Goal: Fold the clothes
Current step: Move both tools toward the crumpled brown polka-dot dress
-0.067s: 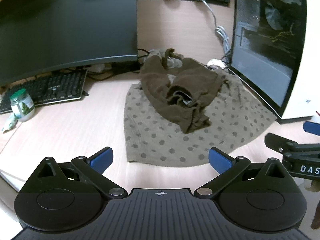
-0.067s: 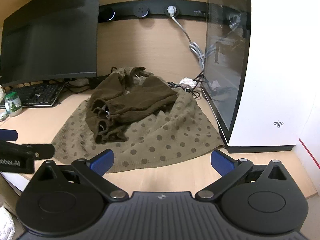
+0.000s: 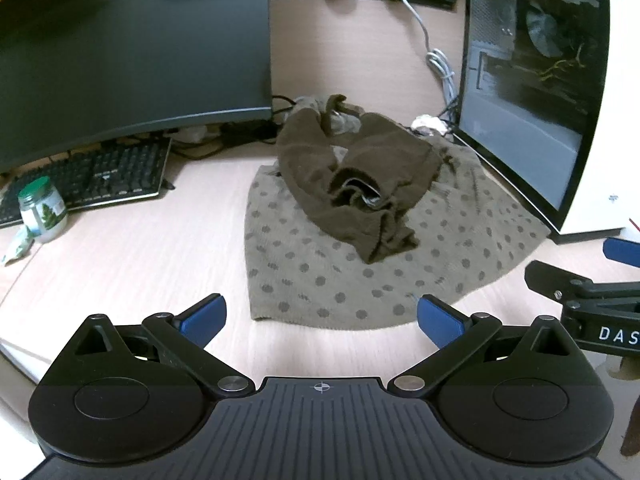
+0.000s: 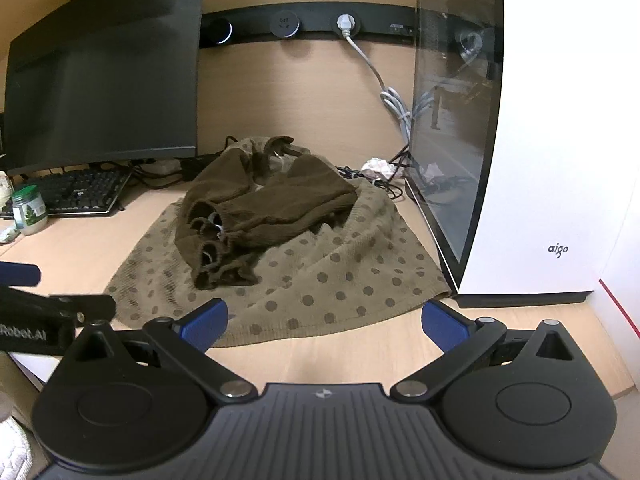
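As the left wrist view looks forward over the table, the left tool hangs with its blue fingers spread wide and nothing between them. Straight ahead, its near hem just past the fingertips, lies the spotted garment, spread roughly flat, with the dark brown garment heaped in a crumple on top toward the far side. The brown heap runs from the far left down toward the near right. The right tool shows at the right edge, beside the spotted hem's right corner. A small jar, lid on, stands far left by the keyboard; its contents cannot be told.

In the right wrist view, the right tool is likewise released and empty, its left finger over the spotted garment's near hem. The brown garment lies ahead and slightly left, sleeve openings facing the camera. Both tools sit about equally near; neither garment looks folded.
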Demonstrator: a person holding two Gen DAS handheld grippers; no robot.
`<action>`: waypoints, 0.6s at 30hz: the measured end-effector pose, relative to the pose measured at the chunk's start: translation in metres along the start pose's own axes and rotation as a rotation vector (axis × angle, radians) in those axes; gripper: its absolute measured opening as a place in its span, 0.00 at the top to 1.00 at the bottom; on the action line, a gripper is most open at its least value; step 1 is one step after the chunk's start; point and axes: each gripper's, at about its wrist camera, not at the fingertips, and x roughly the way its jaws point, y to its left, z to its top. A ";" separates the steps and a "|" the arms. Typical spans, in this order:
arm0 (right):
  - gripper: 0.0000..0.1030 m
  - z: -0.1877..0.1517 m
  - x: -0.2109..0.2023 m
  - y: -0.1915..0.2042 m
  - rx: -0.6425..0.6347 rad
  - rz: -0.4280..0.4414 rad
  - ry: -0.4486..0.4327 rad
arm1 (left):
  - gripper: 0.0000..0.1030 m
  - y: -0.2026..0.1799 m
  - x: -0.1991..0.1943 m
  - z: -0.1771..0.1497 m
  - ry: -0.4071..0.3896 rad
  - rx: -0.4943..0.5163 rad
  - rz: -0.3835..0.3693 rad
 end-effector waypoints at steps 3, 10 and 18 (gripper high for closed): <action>0.00 -0.001 -0.002 0.002 0.001 -0.005 -0.005 | 0.00 0.000 -0.003 -0.002 0.003 -0.006 -0.007; 0.00 -0.004 -0.001 -0.003 0.033 0.013 0.018 | 0.00 -0.002 -0.001 -0.003 0.037 -0.007 -0.019; 0.00 -0.005 0.001 -0.001 0.039 0.020 0.056 | 0.00 0.000 -0.004 -0.008 0.060 -0.009 -0.011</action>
